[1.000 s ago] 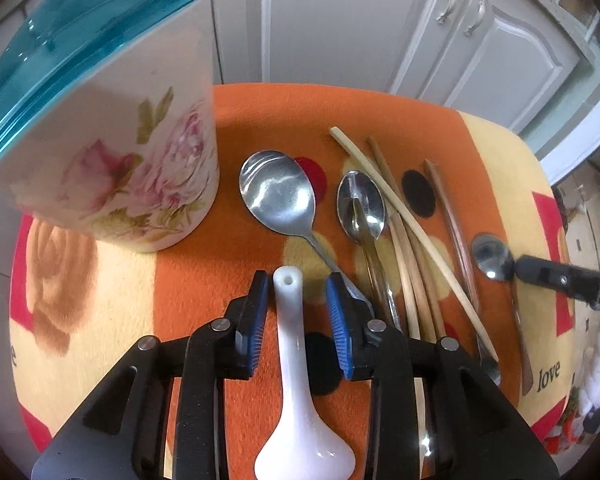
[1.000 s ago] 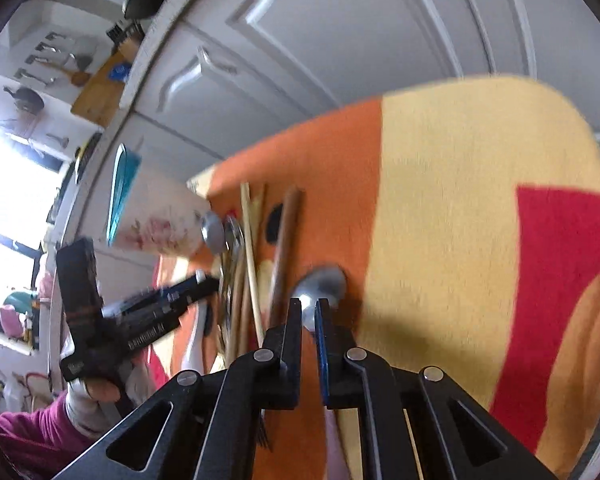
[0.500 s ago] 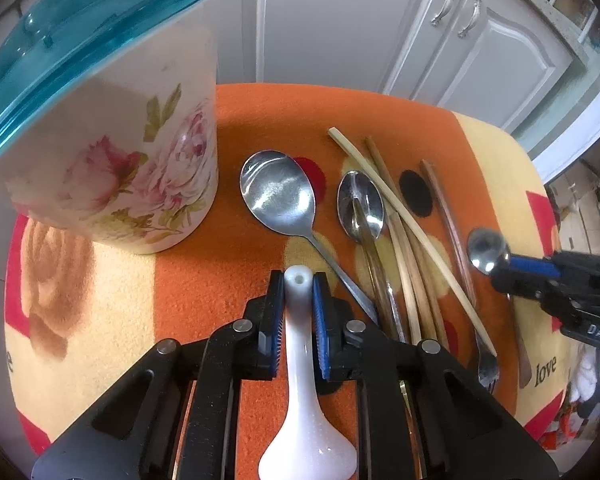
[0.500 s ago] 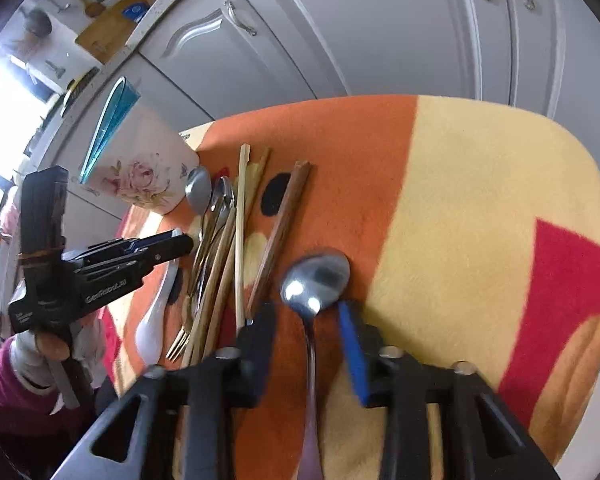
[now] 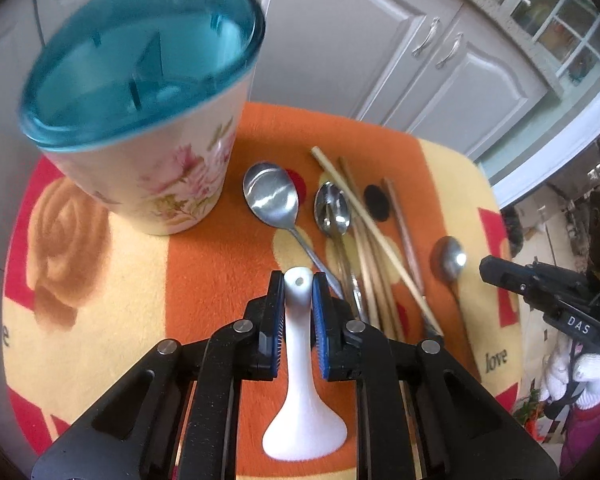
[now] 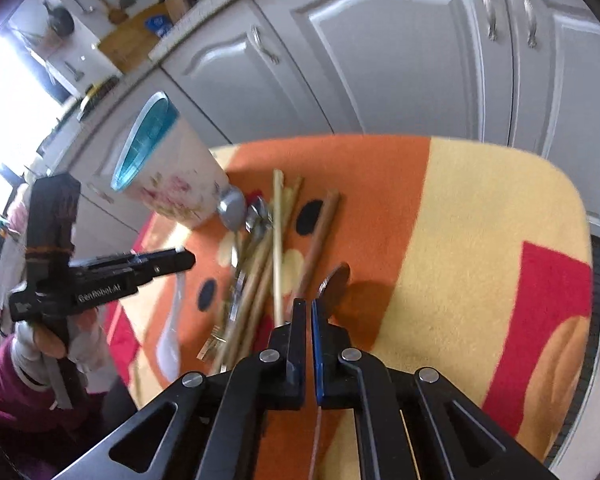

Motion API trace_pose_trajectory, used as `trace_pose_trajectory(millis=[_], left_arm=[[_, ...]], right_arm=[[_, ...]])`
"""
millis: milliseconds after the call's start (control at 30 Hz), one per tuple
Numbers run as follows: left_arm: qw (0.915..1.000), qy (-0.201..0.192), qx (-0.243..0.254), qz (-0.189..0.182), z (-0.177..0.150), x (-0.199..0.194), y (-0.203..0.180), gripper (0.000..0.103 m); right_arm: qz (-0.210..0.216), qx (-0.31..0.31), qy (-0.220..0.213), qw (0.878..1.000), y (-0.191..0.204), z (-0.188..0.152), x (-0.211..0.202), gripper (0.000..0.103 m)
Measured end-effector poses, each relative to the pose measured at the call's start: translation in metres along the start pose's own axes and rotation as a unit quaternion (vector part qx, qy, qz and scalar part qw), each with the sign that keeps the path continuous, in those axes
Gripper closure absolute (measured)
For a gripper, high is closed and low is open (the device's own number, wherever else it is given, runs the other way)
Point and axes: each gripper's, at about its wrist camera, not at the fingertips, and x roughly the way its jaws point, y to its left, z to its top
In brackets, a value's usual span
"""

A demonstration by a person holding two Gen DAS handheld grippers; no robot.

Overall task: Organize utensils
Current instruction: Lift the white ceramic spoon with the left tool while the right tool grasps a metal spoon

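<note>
My left gripper is shut on the handle of a white ceramic spoon and holds it above the mat, short of the floral holder with the teal rim. My right gripper is shut on the thin handle of a small metal spoon, tilted up off the mat; the same spoon shows in the left wrist view. A large metal spoon, another spoon, chopsticks and a fork lie on the mat between the grippers.
The orange, yellow and red mat covers a small surface whose far edge ends before grey cabinet doors. The right gripper shows at the right edge of the left wrist view; the left gripper shows in the right wrist view.
My left gripper shut on the white spoon's handle and lifted it, the holder's rim now seen from above. My right gripper opened briefly, then shut on the small spoon's handle and tilted it up.
</note>
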Motion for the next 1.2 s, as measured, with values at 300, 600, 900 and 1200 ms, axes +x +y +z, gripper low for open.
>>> trace_pose_trajectory(millis=[300,600,900,1200], left_arm=[[0.9999,-0.015,-0.002,-0.005,-0.013,-0.024,0.001,0.091],[0.9998,-0.018,-0.009,-0.004,-0.014,-0.029,0.001,0.091],[0.9999,-0.007,-0.012,-0.004,-0.009,-0.021,-0.003,0.091],[0.9999,0.001,-0.012,-0.011,-0.007,-0.011,-0.007,0.091]], right_arm=[[-0.037,-0.005,0.02,0.999,0.005,-0.012,0.003,0.093],[-0.07,-0.068,0.034,0.995,0.0,0.004,0.038,0.069],[0.001,-0.099,0.048,0.994,-0.004,0.014,0.056,0.088],[-0.006,0.0,0.038,0.999,-0.051,-0.008,0.015,0.1]])
